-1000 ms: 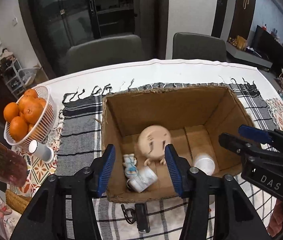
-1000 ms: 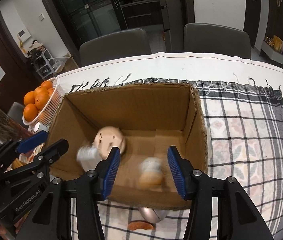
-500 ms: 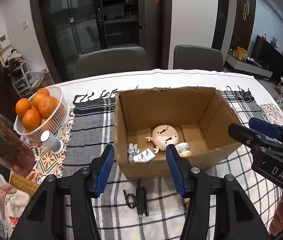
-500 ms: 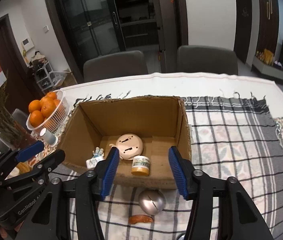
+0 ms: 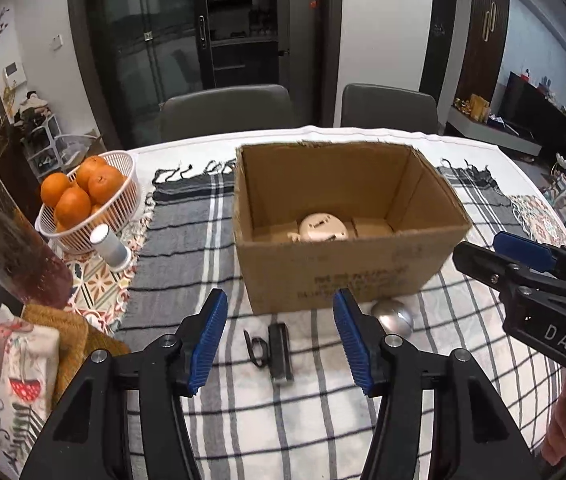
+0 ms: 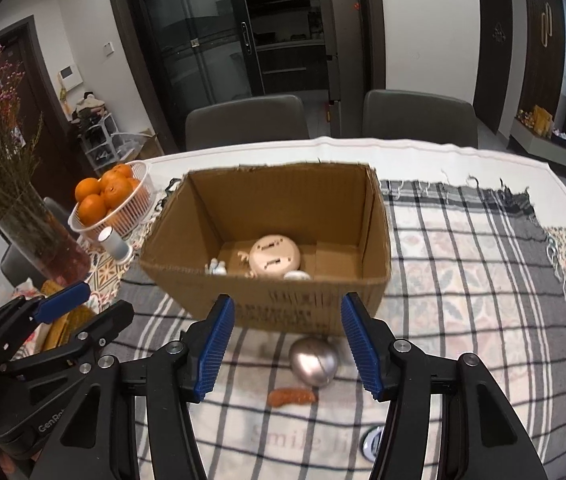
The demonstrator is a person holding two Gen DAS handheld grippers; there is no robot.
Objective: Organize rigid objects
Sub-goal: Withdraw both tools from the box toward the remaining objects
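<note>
Both grippers [image 5: 279, 342] [image 6: 287, 346] gape before the box [image 5: 343, 272] (contents possibly 3).

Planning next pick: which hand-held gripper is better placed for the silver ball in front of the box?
Right. The right hand-held gripper is open with the silver ball nearly between its fingers; the left hand-held gripper faces the black clip instead.

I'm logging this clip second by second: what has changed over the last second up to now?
Both grippers, the left gripper and the right gripper, pulled back and up from over the cardboard box, open and empty throughout. The items that were blurred in the box a second ago now lie settled. The silver ball, black clip and orange basket stayed put.
</note>
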